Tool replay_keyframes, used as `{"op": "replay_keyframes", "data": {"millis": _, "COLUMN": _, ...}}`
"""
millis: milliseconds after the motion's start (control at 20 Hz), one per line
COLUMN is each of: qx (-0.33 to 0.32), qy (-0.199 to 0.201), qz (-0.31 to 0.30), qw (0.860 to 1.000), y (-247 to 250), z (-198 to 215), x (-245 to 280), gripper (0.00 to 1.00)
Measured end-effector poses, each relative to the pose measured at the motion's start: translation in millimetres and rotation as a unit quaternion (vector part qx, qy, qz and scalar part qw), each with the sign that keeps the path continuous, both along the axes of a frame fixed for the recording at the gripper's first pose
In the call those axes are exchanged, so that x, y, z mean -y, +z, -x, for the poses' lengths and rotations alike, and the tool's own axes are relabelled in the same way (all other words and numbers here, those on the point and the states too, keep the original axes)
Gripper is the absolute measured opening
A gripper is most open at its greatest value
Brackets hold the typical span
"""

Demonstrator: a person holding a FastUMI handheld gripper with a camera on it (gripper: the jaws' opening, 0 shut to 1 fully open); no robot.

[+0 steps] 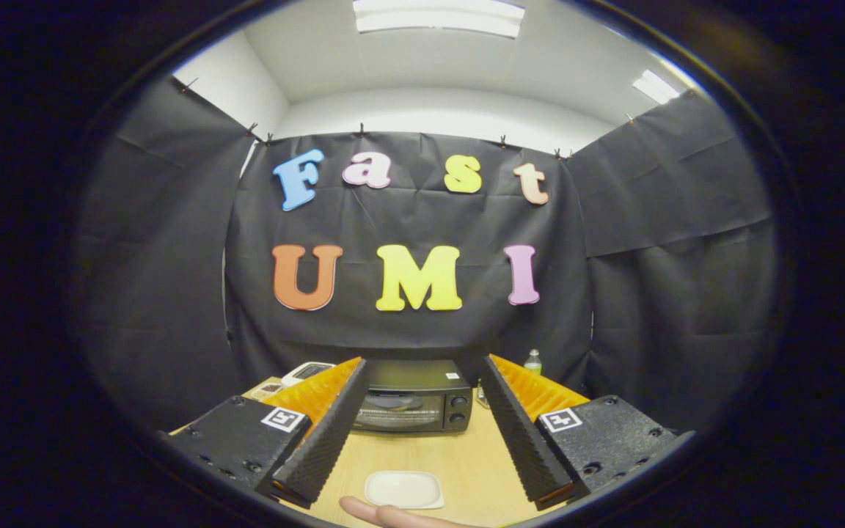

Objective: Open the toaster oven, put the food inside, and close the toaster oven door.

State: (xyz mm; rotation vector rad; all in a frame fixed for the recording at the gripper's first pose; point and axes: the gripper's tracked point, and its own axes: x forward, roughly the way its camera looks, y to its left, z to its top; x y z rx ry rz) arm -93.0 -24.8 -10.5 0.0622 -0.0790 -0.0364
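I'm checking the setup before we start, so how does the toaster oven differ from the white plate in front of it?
The toaster oven is black and boxy, standing upright with its door shut; the white plate is flat, shallow and looks bare. The oven sits beyond the fingertips of the open gripper, while the plate lies between its fingers, with a hand just beside it. Both rest on the wooden table.

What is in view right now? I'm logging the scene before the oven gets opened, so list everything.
black toaster oven: one, black, door closed, at the table's far end, beyond the fingers
white shallow plastic tray: one, white, on the table between the fingers
light wooden table: one, tan
clear plastic bottle: one, green cap, right of the oven
white device: one, left of the oven
person's finger: one, beside the tray
gripper: one, black and orange, open, holding nothing
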Motion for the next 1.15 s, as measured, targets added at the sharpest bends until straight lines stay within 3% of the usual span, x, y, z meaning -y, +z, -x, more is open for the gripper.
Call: {"op": "replay_keyframes", "data": {"millis": 1150, "qx": -0.015, "qy": 0.018, "qz": -0.002, "qw": 1.0, "y": -16.2, "z": -2.8, "x": -20.8, "gripper": 1.0}}
